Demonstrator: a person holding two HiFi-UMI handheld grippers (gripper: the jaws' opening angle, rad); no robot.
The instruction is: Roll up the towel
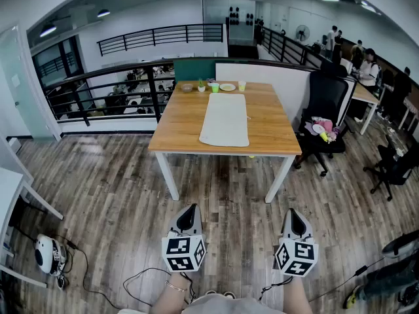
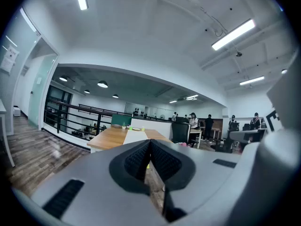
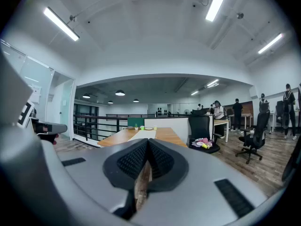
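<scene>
Head view: a pale towel lies flat on a wooden table, well ahead of the left gripper and right gripper, both closed and empty.

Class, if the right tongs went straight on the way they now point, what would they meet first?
The right tongs, shut and empty, face open air over the floor, then likely the wooden table's near edge, before the towel; height is unclear.
</scene>
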